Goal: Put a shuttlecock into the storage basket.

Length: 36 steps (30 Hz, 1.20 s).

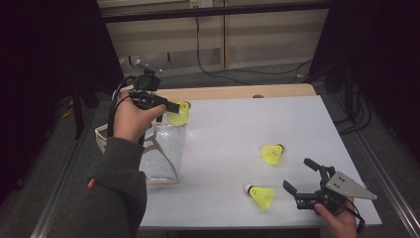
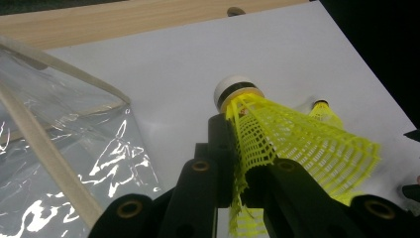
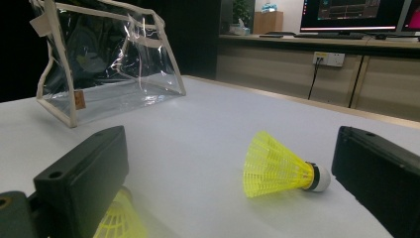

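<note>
Left gripper clamped on a yellow shuttlecock by its skirt, held above the clear bag at the table's left edge. Right gripper jaws apart, empty, near two shuttlecocks lying on the table

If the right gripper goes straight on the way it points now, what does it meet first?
Probably the yellow shuttlecock lying on its side on the white table, just ahead between the open jaws of the right gripper. The clear bag stands farther off, to the side.
</note>
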Each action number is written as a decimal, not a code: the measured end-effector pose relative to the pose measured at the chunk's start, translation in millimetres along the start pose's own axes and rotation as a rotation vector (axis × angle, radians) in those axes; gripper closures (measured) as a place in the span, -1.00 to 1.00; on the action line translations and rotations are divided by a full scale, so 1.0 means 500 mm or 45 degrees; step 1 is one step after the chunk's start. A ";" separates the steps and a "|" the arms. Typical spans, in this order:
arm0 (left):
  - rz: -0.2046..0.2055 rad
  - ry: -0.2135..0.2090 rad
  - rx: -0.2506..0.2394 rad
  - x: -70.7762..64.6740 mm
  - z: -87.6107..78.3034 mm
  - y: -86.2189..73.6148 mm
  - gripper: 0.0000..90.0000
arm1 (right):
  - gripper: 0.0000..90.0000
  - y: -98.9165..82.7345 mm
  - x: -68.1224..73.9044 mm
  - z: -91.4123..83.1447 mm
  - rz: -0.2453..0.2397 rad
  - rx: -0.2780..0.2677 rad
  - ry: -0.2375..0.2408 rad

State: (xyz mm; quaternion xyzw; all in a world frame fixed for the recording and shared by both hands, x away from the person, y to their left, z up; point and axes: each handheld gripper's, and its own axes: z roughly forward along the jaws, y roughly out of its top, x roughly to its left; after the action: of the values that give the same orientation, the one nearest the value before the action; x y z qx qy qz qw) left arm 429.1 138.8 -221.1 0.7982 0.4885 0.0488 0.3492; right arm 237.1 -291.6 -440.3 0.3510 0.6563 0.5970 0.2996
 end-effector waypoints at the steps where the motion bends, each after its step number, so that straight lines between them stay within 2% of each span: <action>1: 0.000 0.005 -0.002 0.001 -0.001 0.000 0.92 | -0.98 0.000 0.000 0.000 0.002 -0.001 -0.001; 15: -0.024 0.024 -0.009 0.016 -0.007 0.005 0.92 | -0.98 0.000 -0.001 0.000 0.002 -0.003 -0.001; 36: -0.077 0.096 -0.022 0.045 -0.021 0.012 0.92 | -0.98 -0.002 -0.002 0.001 0.004 -0.001 0.000</action>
State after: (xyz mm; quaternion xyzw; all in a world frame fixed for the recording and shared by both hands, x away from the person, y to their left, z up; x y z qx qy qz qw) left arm 440.7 160.8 -215.7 0.7775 0.5248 0.0723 0.3388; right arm 238.1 -292.4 -441.1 0.3519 0.6553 0.5977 0.2990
